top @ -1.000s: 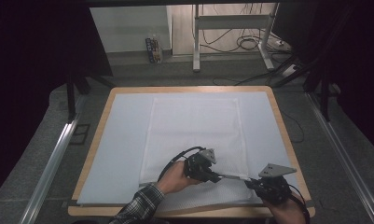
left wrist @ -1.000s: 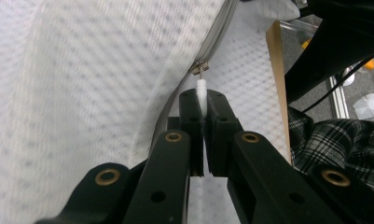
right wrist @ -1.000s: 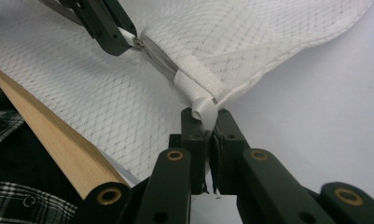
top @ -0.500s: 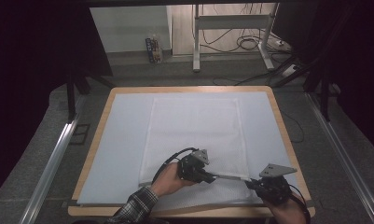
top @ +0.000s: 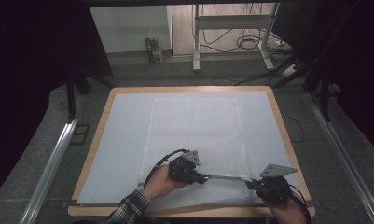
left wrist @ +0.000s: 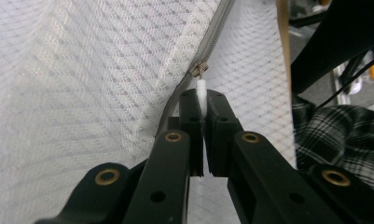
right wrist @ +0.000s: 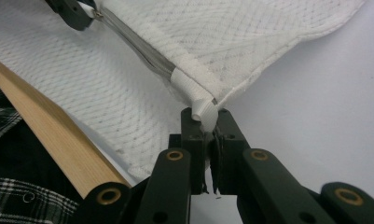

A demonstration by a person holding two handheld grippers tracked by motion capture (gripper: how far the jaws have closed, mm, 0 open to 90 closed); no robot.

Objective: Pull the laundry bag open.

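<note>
A white mesh bag (top: pixel 194 135) lies flat on the table, and its grey zipper (top: pixel 224 177) runs along the near edge. My left gripper (top: pixel 204 178) is shut on the white zipper pull (left wrist: pixel 202 88), just behind the metal slider (left wrist: pixel 198 70). Past the slider the zipper (left wrist: pixel 212 32) looks closed. My right gripper (top: pixel 248 183) is shut on the bag's white corner tab (right wrist: pixel 204 112) at the zipper's right end. From the right gripper view, the zipper (right wrist: pixel 138 39) stretches taut up to the left gripper (right wrist: pixel 75 11).
The table is covered by a pale sheet (top: pixel 124 121) and has a wooden rim (top: pixel 189 88); the near rim (right wrist: pixel 49 140) lies close beside the right gripper. A plaid sleeve (top: pixel 128 207) comes in at the bottom. Metal rails (top: pixel 49 168) flank the table.
My left gripper has slid to the left along the zipper with the pull in it, away from the right gripper. The right gripper has stayed put.
</note>
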